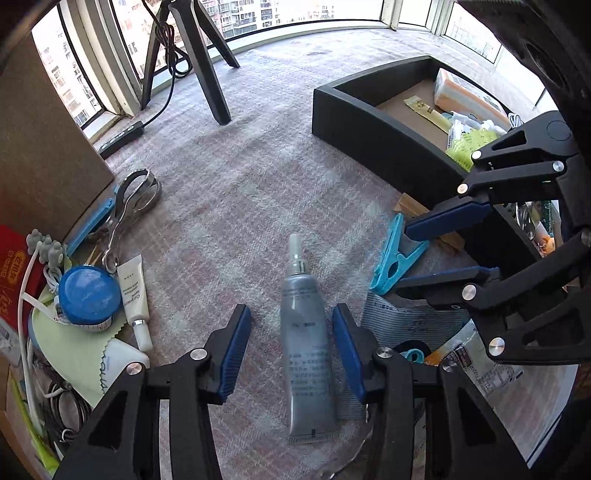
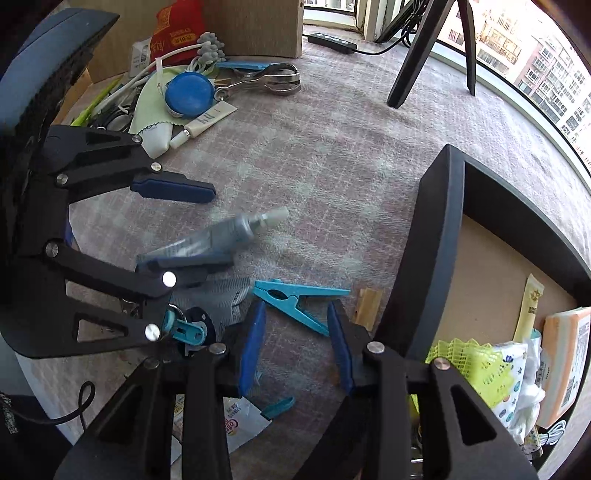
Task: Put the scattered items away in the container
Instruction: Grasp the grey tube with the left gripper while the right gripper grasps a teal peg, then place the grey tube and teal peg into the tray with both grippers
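One grey tube [image 1: 306, 343] lies on the checked worktop [image 1: 258, 177] between the half-open jaws of the left gripper [image 1: 291, 354]; the pads do not touch it. One blue peg [image 2: 299, 301] lies between the right gripper's [image 2: 297, 347] half-open jaws, not held. One black container [image 1: 373, 136] stands near, already holding packets. A pile with one blue round lid [image 1: 89, 291] and one small white tube [image 1: 135, 299] sits at the worktop's edge.

Grey tube [image 1: 306, 354], turquoise clothes peg [image 2: 301, 300], black box [image 1: 388, 147], pink-and-grey checked cloth [image 1: 258, 177], blue round tape measure [image 1: 89, 292], red pouch [image 2: 177, 33], blue-padded black gripper fingers [image 1: 236, 354]
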`<state>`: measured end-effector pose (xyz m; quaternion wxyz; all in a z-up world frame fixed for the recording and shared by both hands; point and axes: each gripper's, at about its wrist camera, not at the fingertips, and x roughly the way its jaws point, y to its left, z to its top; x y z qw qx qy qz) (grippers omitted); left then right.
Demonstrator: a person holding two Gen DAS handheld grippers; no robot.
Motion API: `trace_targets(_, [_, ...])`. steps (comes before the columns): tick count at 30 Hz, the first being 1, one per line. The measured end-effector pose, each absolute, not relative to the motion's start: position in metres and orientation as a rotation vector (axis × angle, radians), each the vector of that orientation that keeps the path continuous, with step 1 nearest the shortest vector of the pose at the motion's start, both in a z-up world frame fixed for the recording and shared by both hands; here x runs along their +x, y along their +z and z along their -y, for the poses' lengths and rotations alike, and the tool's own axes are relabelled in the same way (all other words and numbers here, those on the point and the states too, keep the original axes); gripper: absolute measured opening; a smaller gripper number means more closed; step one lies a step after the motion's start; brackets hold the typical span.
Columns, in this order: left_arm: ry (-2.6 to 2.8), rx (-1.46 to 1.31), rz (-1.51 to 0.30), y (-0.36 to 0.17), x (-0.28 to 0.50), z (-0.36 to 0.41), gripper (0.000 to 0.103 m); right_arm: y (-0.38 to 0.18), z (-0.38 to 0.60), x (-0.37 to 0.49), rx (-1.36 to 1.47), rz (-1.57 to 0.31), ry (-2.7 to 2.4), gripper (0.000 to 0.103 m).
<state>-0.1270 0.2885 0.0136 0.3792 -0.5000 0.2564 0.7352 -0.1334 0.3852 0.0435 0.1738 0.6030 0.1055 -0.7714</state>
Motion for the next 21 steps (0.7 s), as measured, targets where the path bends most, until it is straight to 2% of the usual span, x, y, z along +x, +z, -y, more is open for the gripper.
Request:
trace_targets(3, [1.89, -1.279, -0.652, 0.012, -0.13, -0.288, 0.04, 0.045, -0.385, -0.135, 1.713, -0.277, -2.195, 0.027])
trace_targets(10, [1.928, -1.298, -0.612, 0.015, -0.135, -0.275, 0.024, 0.05, -0.378, -0.13, 1.703, -0.341, -2.218, 0.023])
trace_targets(11, [1.946, -1.305, -0.603, 0.017, -0.139, -0.272, 0.024, 0.051, -0.378, -0.13, 1.705, -0.343, -2.236, 0.02])
trace_targets(12, [1.966, -1.315, -0.588, 0.017, -0.141, -0.268, 0.024, 0.052, -0.379, -0.131, 1.708, -0.316, -2.247, 0.006])
trace_targets(14, [1.988, -1.339, -0.531, 0.018, -0.147, -0.259, 0.023, 0.054, -0.384, -0.133, 1.722, -0.215, -2.261, 0.005])
trace_targets(21, [2.036, -1.376, -0.371, 0.033, -0.148, -0.236, 0.023, 0.082, -0.397, -0.129, 1.662, -0.04, -2.334, 0.005])
